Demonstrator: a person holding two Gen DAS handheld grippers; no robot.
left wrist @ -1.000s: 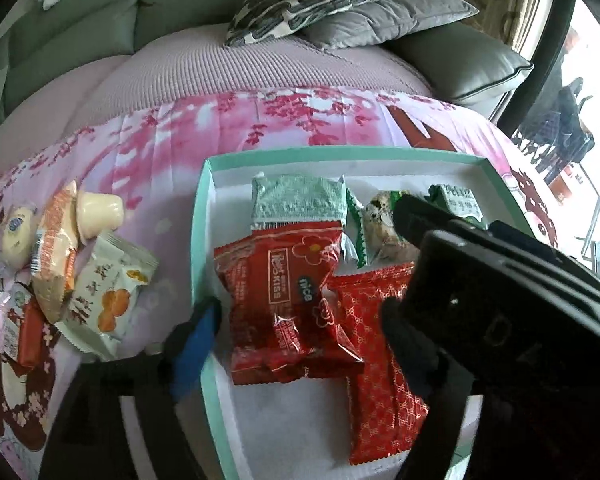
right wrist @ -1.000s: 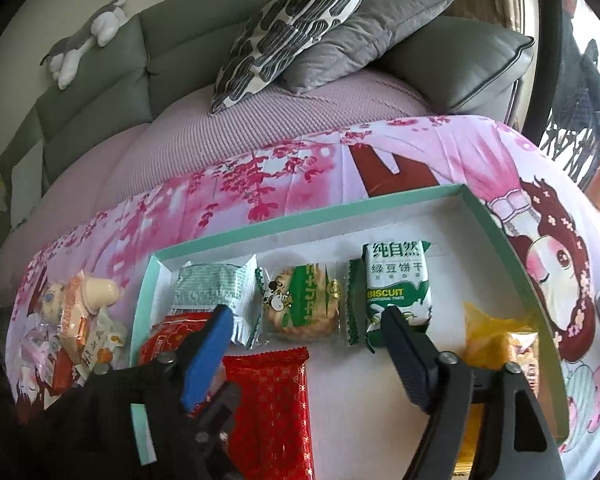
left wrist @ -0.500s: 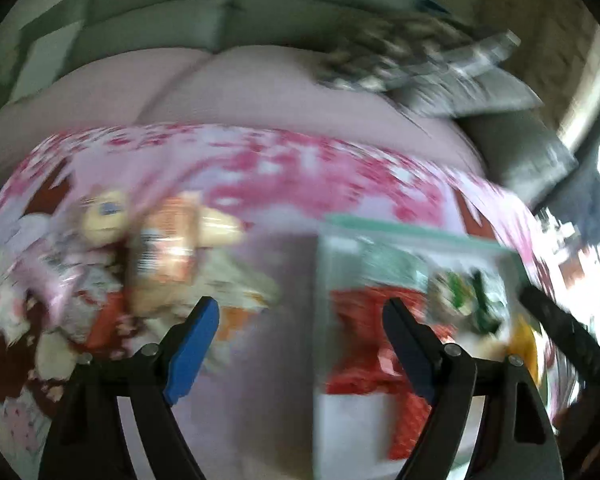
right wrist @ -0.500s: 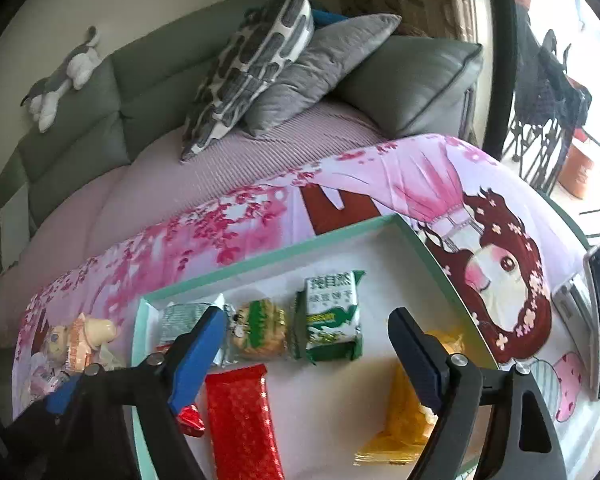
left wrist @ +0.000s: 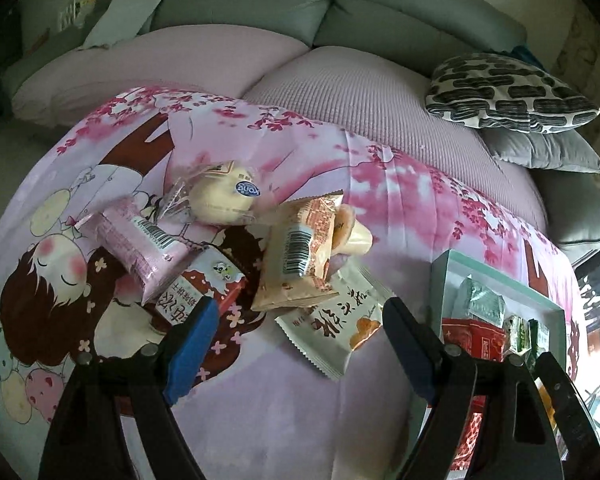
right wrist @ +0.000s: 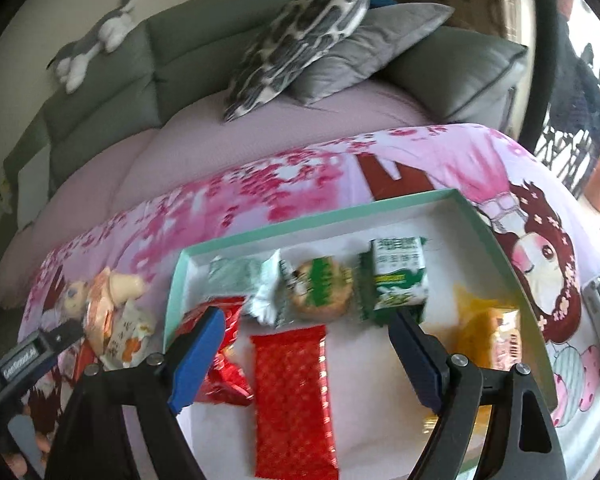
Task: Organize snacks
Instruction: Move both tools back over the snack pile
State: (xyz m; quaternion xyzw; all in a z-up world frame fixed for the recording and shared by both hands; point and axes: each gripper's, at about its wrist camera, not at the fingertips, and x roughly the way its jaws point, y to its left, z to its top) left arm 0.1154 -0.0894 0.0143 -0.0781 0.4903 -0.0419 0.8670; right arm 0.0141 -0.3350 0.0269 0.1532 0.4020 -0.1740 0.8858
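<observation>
Two zones make up the work area on the pink cartoon-print cloth (left wrist: pixel 400 208). At far left, I see the unsorted heap: a pink plastic-wrapped bar (left wrist: pixel 138 248), a pale round bun in clear film (left wrist: pixel 224 196), a red-and-white carton-style packet (left wrist: pixel 204 288), an orange-and-cream foil packet (left wrist: pixel 300 256) leaning on the others, and a white flat sachet with an orange biscuit print (left wrist: pixel 336 320). I hold the left gripper (left wrist: pixel 300 344) above this heap with its blue-padded fingers spread apart and nothing between them; the white sachet lies nearest the gap, so I judge it the likely next pick.

Right of the heap sits the mint-green shallow cardboard tray (right wrist: pixel 380 214), where sorted items lie in rows: a silver-green foil pouch (right wrist: pixel 240 276), a round biscuit in a green-striped wrapper (right wrist: pixel 320 288), a green-and-white biscuit packet (right wrist: pixel 398 276), a crumpled red bag (right wrist: pixel 224 356), a long red patterned bar (right wrist: pixel 292 400), and a yellow packet (right wrist: pixel 488 336) at the right wall. The right gripper (right wrist: pixel 304 360) hovers over the tray, fingers parted and empty, presumably positioned to receive or straighten items.
</observation>
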